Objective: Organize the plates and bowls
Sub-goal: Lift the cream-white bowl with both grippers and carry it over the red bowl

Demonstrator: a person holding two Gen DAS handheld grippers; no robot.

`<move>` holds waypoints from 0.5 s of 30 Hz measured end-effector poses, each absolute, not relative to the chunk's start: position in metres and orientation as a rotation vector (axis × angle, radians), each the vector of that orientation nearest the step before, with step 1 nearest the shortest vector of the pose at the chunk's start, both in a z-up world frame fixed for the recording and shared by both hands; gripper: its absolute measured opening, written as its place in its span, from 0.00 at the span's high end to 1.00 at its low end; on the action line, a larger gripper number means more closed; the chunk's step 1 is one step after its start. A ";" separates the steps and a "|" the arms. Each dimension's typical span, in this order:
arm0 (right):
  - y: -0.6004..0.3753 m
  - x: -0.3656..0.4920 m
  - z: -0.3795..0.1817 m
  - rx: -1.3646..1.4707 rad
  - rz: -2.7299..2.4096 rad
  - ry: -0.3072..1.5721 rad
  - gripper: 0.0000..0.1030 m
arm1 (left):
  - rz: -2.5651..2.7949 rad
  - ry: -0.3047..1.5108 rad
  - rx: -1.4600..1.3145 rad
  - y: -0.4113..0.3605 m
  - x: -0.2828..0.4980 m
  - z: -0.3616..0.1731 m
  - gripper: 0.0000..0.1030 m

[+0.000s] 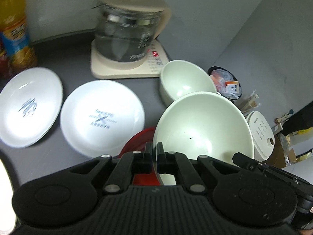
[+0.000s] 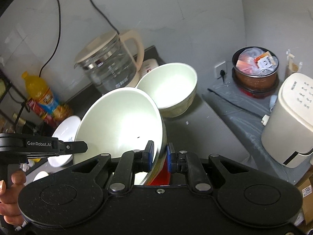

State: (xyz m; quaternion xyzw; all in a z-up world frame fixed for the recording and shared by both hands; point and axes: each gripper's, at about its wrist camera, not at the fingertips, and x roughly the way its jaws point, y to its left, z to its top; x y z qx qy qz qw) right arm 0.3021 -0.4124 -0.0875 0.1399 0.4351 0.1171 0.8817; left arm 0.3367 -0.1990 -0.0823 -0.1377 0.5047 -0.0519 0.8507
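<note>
A large white bowl (image 1: 203, 129) (image 2: 121, 121) is held tilted above the dark counter by both grippers. My left gripper (image 1: 154, 148) is shut on its near left rim; in the right wrist view it shows at the bowl's left side (image 2: 84, 146), with a hand on its handle. My right gripper (image 2: 159, 152) is shut on the bowl's right rim. A second white bowl (image 1: 185, 82) (image 2: 168, 86) stands just behind it. Two white printed plates (image 1: 31, 105) (image 1: 101, 115) lie flat to the left. Something red (image 1: 137, 141) shows under the held bowl.
A glass kettle (image 1: 129, 35) (image 2: 109, 66) on its cream base stands at the back by the wall. An orange drink bottle (image 1: 15, 29) (image 2: 43, 98) is at the far left. Below the counter's right edge are a white rice cooker (image 2: 289, 121) and a pot of wrappers (image 2: 256, 68).
</note>
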 end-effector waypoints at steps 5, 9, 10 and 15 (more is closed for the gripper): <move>-0.400 0.301 -0.094 0.274 0.259 0.927 0.87 | -0.075 1.093 -0.317 -0.185 0.329 -0.093 0.98; -0.395 0.301 -0.100 0.262 0.260 0.951 0.87 | -0.064 1.121 -0.331 -0.178 0.327 -0.101 0.98; -0.394 0.300 -0.102 0.258 0.258 0.957 0.87 | -0.063 1.129 -0.337 -0.177 0.327 -0.104 0.98; -0.390 0.299 -0.110 0.245 0.246 0.985 0.87 | -0.057 1.161 -0.356 -0.174 0.327 -0.114 0.98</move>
